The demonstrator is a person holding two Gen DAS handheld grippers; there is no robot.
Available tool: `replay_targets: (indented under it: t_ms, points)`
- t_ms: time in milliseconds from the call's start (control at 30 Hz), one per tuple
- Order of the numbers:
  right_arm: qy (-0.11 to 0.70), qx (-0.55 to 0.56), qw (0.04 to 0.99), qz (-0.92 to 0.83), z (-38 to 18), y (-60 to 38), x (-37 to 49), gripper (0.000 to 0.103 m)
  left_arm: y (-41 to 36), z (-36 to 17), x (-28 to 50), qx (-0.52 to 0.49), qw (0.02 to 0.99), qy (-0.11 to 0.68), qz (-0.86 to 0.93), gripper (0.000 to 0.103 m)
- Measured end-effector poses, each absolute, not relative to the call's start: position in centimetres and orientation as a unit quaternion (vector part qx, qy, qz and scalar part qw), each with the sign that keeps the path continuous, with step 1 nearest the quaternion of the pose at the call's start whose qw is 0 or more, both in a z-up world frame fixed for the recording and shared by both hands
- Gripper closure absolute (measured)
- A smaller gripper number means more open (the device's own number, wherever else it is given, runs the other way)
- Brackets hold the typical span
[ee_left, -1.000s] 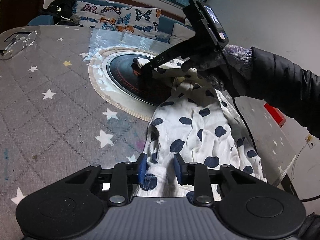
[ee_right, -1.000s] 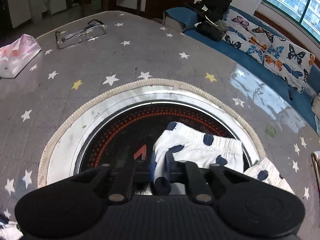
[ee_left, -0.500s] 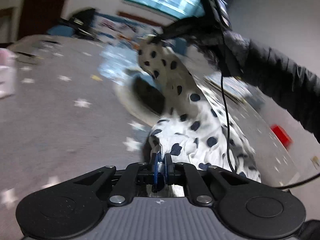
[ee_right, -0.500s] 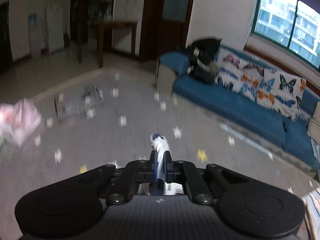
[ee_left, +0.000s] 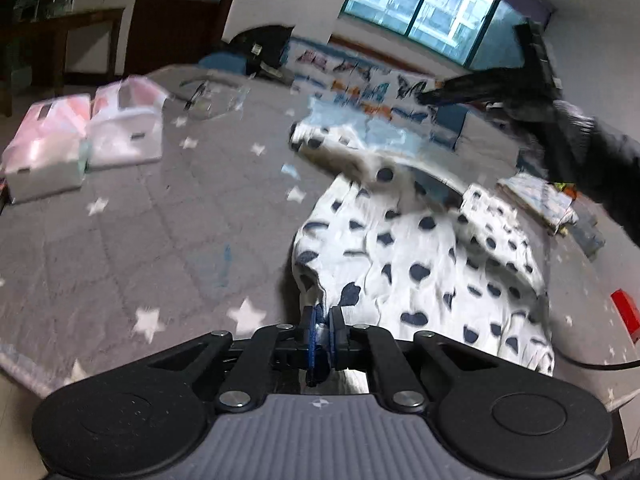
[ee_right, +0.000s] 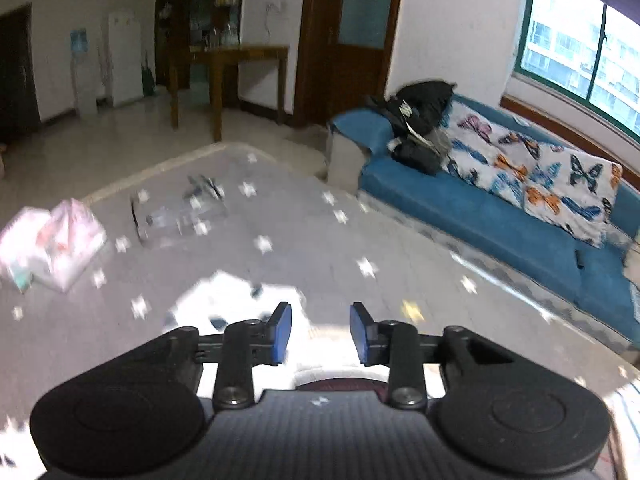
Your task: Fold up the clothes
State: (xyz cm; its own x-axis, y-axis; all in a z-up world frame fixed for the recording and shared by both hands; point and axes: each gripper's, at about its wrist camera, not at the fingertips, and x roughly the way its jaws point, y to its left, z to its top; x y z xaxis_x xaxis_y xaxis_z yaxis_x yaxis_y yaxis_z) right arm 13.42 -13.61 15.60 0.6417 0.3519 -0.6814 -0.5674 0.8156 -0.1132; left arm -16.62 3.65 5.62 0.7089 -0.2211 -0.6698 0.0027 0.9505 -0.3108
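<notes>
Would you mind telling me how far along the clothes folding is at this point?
Early stage. A folded pile already lies at the table's far side. In hand: the left gripper pinches the spotted garment by its near edge, while the right gripper is opening with nothing between its fingers. Left: the folds.

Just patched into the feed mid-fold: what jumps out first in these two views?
The white garment with dark spots sprawls across the star-print table, its near edge pinched in the left gripper. The right gripper is above the table, its fingers opening with nothing between them. Behind, a blue sofa carries butterfly cushions.
</notes>
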Motion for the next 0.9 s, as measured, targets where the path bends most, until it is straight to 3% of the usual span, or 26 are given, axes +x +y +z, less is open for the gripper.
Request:
replay_targets:
  t_ms: [233,500,733,900]
  points:
    - [0.395,-0.164,0.867,0.256,11.3,-14.9,12.9,0.072,4.0,5.4,-16.8,-0.141,0.900,0.406,-0.063,0.094]
    - [0.397,-0.108,0.859,0.306,8.5,-11.3,16.1,0.072,4.6,5.5,-16.7,-0.152,0.893,0.420,-0.050,0.091]
    - [0.394,-0.081,0.863,0.306,6.3,-8.7,19.1,0.072,5.8,7.5,-16.2,-0.141,0.906,0.397,-0.032,0.070]
    - [0.397,-0.069,0.867,0.295,5.1,-8.5,20.1,0.077,5.5,8.4,-13.6,-0.119,0.918,0.377,-0.039,0.069]
